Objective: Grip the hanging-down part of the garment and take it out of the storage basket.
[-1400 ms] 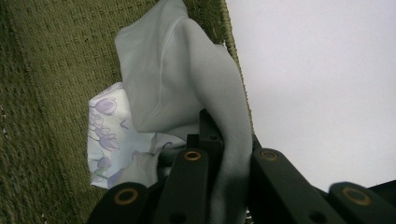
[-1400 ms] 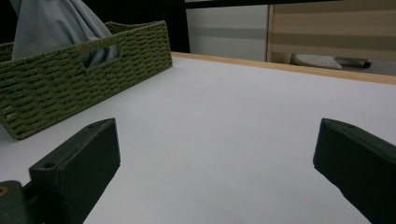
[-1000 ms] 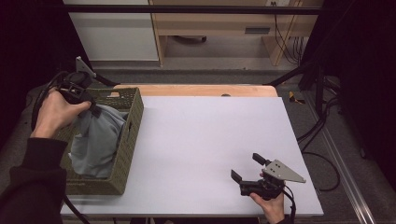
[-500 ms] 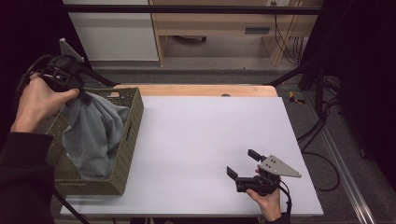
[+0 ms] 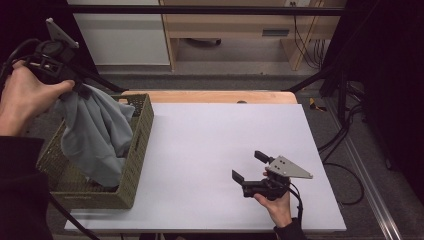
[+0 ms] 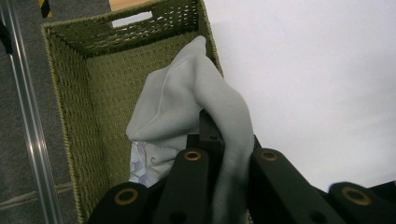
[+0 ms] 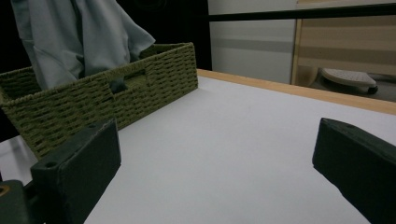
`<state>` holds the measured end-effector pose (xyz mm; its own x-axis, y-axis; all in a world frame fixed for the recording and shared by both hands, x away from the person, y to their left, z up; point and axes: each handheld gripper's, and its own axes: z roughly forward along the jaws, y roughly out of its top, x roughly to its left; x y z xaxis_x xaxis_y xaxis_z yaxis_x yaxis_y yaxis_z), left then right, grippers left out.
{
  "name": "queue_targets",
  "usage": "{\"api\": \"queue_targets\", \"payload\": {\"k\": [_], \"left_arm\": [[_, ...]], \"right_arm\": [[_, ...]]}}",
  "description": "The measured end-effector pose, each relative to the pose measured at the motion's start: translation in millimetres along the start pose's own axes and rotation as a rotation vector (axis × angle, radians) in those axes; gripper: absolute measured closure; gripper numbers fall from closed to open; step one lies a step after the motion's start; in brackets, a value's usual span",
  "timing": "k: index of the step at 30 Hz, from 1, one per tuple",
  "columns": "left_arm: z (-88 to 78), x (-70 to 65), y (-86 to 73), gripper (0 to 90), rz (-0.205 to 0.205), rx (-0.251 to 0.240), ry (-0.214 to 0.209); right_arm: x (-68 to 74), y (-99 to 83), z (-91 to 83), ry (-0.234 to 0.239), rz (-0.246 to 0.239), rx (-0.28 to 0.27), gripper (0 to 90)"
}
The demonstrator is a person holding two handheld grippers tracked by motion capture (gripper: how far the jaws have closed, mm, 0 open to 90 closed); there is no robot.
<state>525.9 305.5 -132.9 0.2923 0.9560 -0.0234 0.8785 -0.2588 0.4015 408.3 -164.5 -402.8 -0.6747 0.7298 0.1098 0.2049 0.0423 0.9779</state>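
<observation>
A grey cloth is gripped by the left gripper, which is held up in the left hand above the far left corner of the green woven basket. In the left gripper view the jaws are seen clenched on the cloth: a bunched fold of fabric is pinched between them and runs down through the narrow gap, while the rest of the cloth bulges out beyond the jaw tips over the inside of the basket. A patterned white fabric is seen under the grey cloth, lower in the basket. In the high view the cloth hangs from the jaws in a long drape, its upper end at the gripper and its lower end reaching down inside the basket, close to the right wall. The basket stands at the left edge of the white desk. The right gripper is held low over the near right part of the desk in the right hand, well apart from the cloth and the basket. Its jaws are spread wide with nothing between them, and bare desk is seen in the gap, with the basket and the hanging cloth farther off.
</observation>
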Motion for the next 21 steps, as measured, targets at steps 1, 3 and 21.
{"api": "queue_targets", "payload": {"k": [1, 3, 21], "left_arm": [[0.0, 0.0, 0.0, 86.6, 0.000, 0.000, 0.000], [-4.4, -1.9, 0.3, 86.6, 0.005, -0.001, 0.002], [-6.1, -0.4, 0.8, 86.6, 0.006, 0.018, 0.001]], "right_arm": [[1.7, 1.5, 3.5, 0.008, 0.001, 0.002, 1.3], [5.0, 4.4, 11.1, 0.024, 0.007, 0.006, 1.3], [49.8, 36.9, 80.5, 0.192, 0.008, -0.024, 2.9]]}}
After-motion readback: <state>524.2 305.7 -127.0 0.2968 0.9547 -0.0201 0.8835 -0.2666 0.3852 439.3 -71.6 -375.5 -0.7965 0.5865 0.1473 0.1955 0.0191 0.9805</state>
